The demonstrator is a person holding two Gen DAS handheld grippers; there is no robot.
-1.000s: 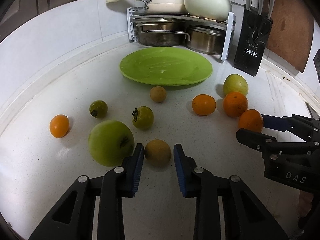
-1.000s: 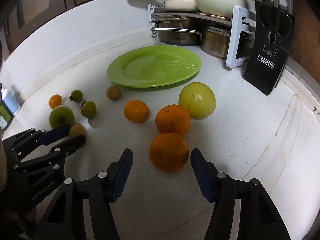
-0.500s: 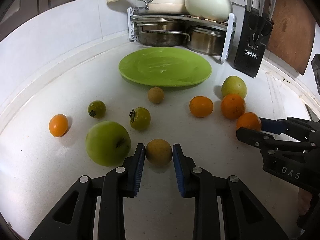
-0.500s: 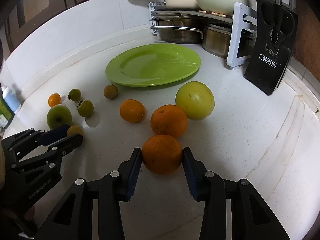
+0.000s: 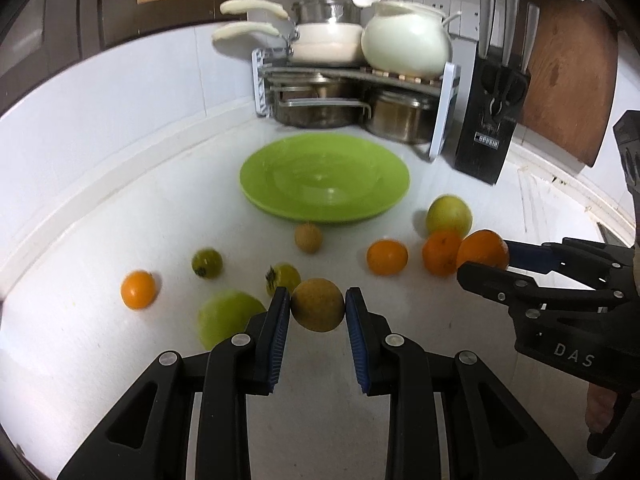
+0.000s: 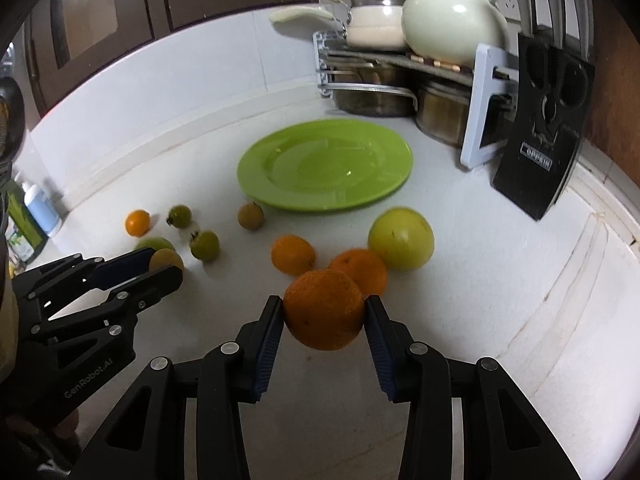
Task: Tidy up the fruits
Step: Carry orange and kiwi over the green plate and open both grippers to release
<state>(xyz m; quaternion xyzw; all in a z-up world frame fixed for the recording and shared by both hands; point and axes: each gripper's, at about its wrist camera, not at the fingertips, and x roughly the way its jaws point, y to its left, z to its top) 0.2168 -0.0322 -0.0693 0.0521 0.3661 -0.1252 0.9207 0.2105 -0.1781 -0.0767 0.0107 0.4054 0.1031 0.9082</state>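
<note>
Between ribbed blue pads (image 6: pixel 267 350): round, dimpled orange (image 6: pixel 324 310).

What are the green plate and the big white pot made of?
The green plate looks like glossy plastic or glazed ceramic; light glints off its smooth surface. The big white pot looks like glazed ceramic or enamel: shiny, cream, smoothly rounded. Neither can be told for sure.

4 oranges (image 6: pixel 293 254), 2 brown fruits (image 5: pixel 317 304), 2 big green fruits (image 6: pixel 401 238), 2 sm green fruits (image 6: pixel 205 245), 1 plate (image 6: pixel 376 192)
</note>
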